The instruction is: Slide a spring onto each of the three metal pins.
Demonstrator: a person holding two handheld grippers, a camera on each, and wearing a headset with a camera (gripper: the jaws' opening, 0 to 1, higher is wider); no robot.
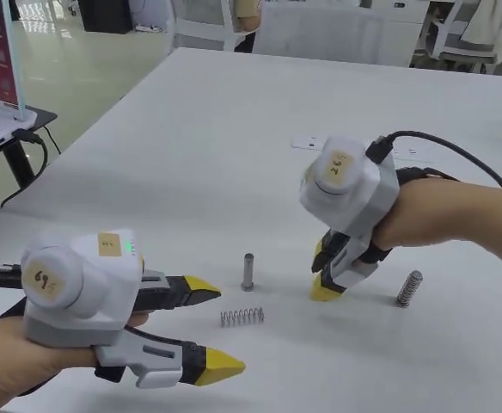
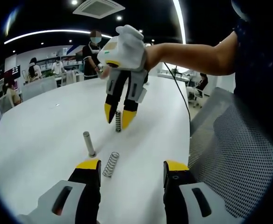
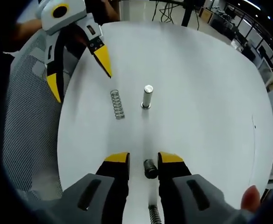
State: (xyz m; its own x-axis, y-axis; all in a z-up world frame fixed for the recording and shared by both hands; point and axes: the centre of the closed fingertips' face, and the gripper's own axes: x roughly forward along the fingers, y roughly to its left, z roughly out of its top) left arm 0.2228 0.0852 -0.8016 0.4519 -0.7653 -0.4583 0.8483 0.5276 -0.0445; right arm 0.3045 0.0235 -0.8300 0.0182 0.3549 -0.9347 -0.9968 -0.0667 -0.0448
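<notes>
If those right-hand jaws nudge sideways now, the dark pin standing between them could tip and roll. That's the danger I see: the right gripper points steeply down, tips almost on the white table, and the pin has little room on either side. The jaws are only narrowly apart around it, and I can't tell whether the pads actually press on it.

Second worry: the loose spring lies flat on its side just beside the bare upright pin. A round coil like that may squirt out or roll off if it's pinched off-centre. A careless sweep could knock that upright pin down too.

Over to the left gripper. It's low and nearly level, aimed across the table, jaws wide apart with nothing in them, and the loose spring is just ahead of its tips.

The right hand is cocked at the wrist, with the forearm reaching in from the right side. Just behind it a second spring stands up, leaning a bit. It's likely already on a pin, though I can't see any metal inside.
</notes>
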